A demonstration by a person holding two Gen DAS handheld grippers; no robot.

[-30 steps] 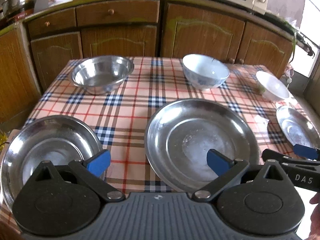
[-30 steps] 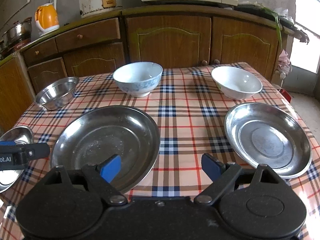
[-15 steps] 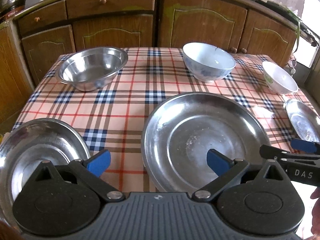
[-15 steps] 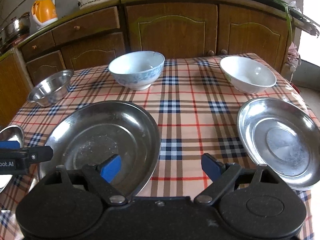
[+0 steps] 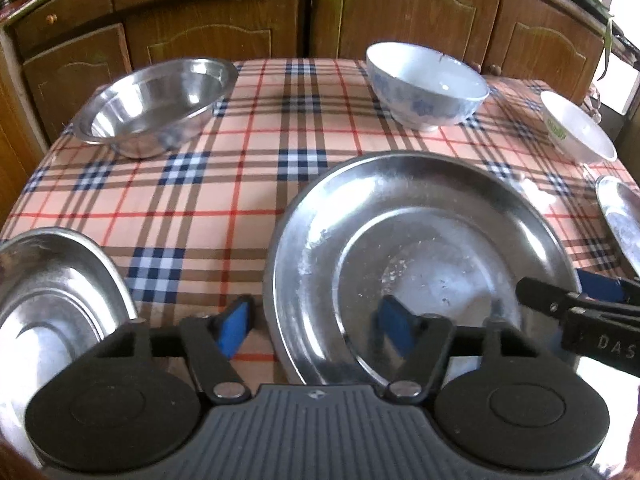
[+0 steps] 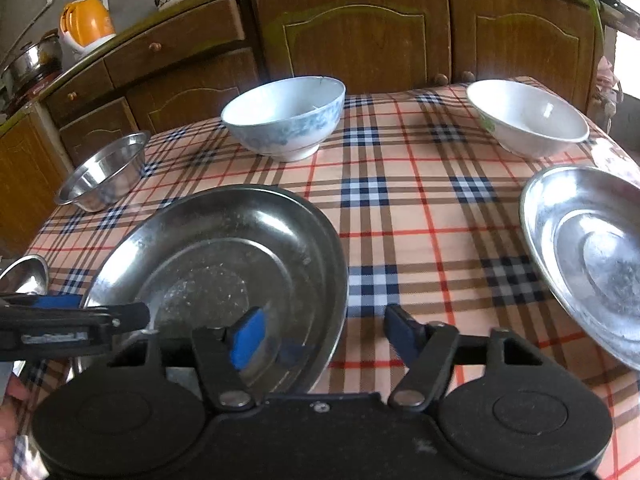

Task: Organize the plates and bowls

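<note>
Large steel plate (image 5: 420, 264) flat on the checked worktop (image 5: 248, 184), near rim straddled by both claws. Left claw (image 5: 316, 326) closing over the left rim, right claw (image 6: 326, 336) closing over the right rim; pads not yet pressing. Grasp step, by the look of it. Next: level two-handed lift. Smaller plates (image 5: 52, 300) (image 6: 592, 256) outboard, bowls (image 6: 286, 118) beyond; open cloth between.
</note>
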